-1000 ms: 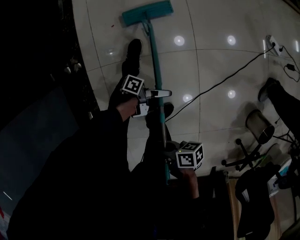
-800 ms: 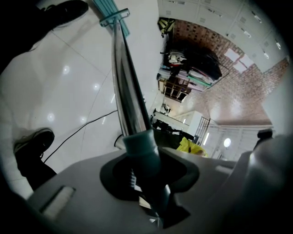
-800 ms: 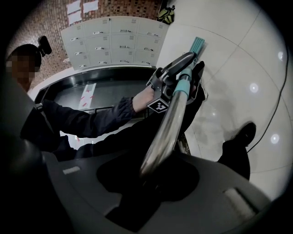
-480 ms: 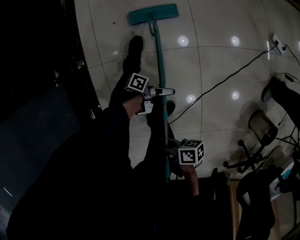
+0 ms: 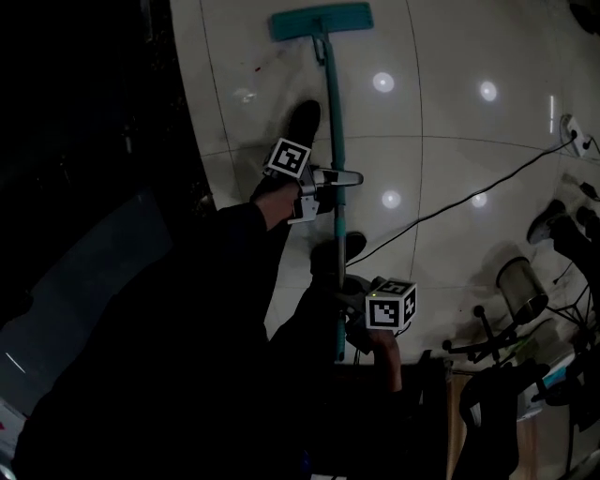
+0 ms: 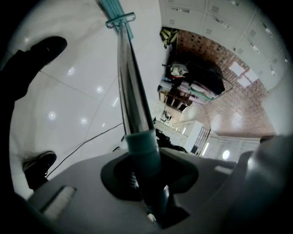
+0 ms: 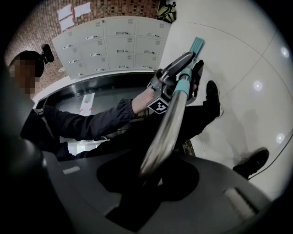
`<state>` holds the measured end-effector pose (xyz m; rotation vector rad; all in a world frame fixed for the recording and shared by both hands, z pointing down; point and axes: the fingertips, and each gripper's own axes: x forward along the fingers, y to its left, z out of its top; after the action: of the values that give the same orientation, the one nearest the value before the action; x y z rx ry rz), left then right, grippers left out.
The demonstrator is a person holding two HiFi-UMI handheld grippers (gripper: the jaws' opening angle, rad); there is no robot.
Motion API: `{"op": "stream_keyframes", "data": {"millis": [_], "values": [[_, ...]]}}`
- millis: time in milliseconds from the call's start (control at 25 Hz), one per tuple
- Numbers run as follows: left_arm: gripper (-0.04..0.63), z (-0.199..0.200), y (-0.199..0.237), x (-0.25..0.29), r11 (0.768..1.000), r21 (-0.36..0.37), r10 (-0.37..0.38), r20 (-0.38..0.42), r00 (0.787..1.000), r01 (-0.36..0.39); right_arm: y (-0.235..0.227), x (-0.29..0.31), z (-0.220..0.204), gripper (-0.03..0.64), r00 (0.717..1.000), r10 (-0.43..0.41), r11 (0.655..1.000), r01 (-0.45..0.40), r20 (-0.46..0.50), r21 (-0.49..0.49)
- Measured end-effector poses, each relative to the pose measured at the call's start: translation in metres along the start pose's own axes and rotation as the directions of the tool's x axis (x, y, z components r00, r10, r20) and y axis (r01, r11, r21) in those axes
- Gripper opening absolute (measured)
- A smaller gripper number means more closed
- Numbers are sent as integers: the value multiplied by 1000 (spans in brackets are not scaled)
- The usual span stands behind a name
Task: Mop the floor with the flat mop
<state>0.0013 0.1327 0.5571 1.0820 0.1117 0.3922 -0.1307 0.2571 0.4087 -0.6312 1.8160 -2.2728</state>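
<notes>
Currently the left tongs point(image 5: 339, 178) and right tongs point(image 7: 146, 176) are clenched on the mop handle point(image 5: 334, 122), its teal head point(image 5: 322, 20) flat on the floor point(image 5: 450, 141) ahead. Judged step: mid-stroke; next, sweep the head over fresh tile, keeping it flat.

Left gripper point(image 5: 339, 177): grey, two-jaw, with a black-and-white marker cube point(image 5: 290, 157) on top. It reaches in from the left of the head view, and its jaws are clamped on the silver-and-teal flat mop pole point(image 5: 335, 122) at the teal collar point(image 6: 143, 147).
Left hand point(image 5: 277, 201): behind the cube, wrist fairly straight.
Left arm: dark long sleeve point(image 5: 230, 253), stretched forward and away from the body.
Right gripper point(image 5: 343, 322): same grey build, with its own cube. Its jaws are closed round the silver upper part of the pole point(image 7: 167, 125), nearer the body than the left gripper.
Right hand point(image 5: 382, 349): tucked close to the torso, arm bent.
</notes>
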Motion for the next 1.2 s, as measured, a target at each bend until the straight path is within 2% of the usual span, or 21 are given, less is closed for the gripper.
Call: {"op": "stream_keyframes", "data": {"millis": [120,280,400,720,920,1200], "values": [[104,56,-29,-11,999,-24,-23,47,999,25,13,14,60,135,1000,11,1000,-11,19,5],[107,130,-60,-19,1000,8,-8,23,1000,8,20,32,137,133,999,2,1000,-2,41,-2],[109,181,-75,-27,1000,20,-23,-8,1000,23,17,48,190,132,999,-15,1000,16,47,-10],[114,284,-110,-60,998,44,-48,26,999,47,29,89,291,135,999,-13,1000,14,43,-14],[114,298,-110,-66,996,74,-56,30,998,54,24,96,301,135,999,-23,999,25,42,-39],[115,262,-103,-65,995,83,-59,43,997,55,31,90,266,139,998,-3,999,6,55,-43]]}}
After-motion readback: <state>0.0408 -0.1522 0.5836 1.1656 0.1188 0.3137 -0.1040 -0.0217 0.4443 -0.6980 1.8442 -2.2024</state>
